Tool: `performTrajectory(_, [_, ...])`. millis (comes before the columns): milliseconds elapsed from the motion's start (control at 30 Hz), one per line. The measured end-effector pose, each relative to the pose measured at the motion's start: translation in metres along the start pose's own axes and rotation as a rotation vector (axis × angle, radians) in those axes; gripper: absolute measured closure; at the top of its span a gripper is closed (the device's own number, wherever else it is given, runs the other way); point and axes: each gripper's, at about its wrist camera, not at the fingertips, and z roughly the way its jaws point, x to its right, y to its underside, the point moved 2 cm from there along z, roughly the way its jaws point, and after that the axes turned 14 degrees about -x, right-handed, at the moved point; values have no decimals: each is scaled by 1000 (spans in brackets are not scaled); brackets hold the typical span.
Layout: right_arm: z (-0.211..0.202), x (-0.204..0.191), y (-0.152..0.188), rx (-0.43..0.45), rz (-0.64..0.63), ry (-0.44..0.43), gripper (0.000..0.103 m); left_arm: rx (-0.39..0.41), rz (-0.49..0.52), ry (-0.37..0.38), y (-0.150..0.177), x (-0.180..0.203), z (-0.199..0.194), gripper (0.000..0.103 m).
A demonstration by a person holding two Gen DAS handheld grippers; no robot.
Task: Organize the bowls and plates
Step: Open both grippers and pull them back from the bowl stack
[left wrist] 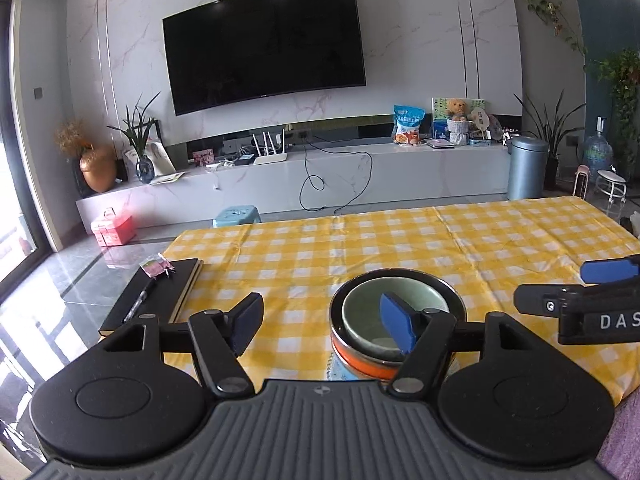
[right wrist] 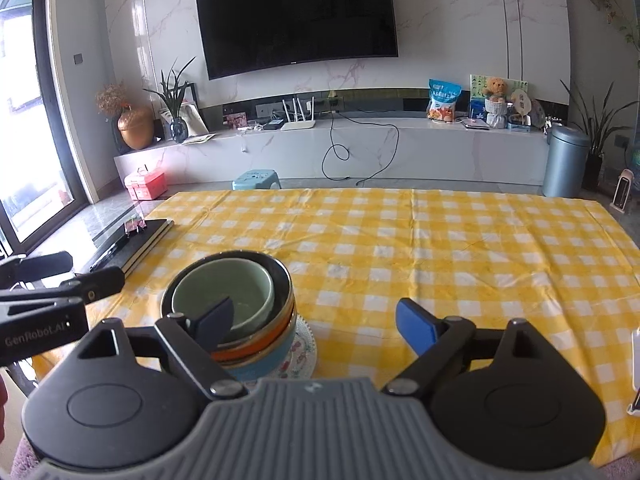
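A stack of bowls stands on the yellow checked tablecloth (left wrist: 400,240) near its front edge. On top is a pale green bowl (left wrist: 360,312) (right wrist: 240,292), nested in a dark-rimmed orange bowl (left wrist: 364,362) (right wrist: 256,350), over a light blue bowl (right wrist: 260,368) and a floral plate (right wrist: 304,354). My left gripper (left wrist: 320,322) is open above and left of the stack, nothing between its pads; its right pad overlaps the green bowl in the picture. My right gripper (right wrist: 316,326) is open to the right of the stack, empty. Each gripper shows at the edge of the other's view.
A black notebook (left wrist: 160,296) (right wrist: 136,240) with a pen and clips lies at the table's left end. Behind the table are a low white TV cabinet (right wrist: 360,148), a wall television, a blue stool (right wrist: 256,180), a pink box (right wrist: 146,184) and a grey bin (right wrist: 566,160).
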Motion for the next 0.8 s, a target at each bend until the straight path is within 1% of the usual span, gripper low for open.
performTrajectory(33, [-1,1,3,0,6,3,15,-2,-1,-14,3,-2,1,22])
performTrajectory(100, [0,1,9,-8,18,8,14,-12,9,-34,7,-2,3,15])
performTrajectory(200, [1,0,18,-18,27,28,14,-51,11,-59,16,-5,8,14])
performTrajectory(300, [0,-6,28,-11,-4,71,13,-93,3,-52,24,-4,15,14])
performTrajectory(367, [0,-10,35,-23,-34,85,13,-121,-3,-49,32,-1,18,14])
performTrajectory(433, [3,-13,40,-46,-44,80,13,-147,-5,-47,40,1,22,14])
performTrajectory(567, [12,-16,49,-79,-50,72,9,-198,-14,-57,53,3,32,14])
performTrajectory(800, [27,-16,53,-125,-37,70,8,-240,-21,-55,63,3,42,14])
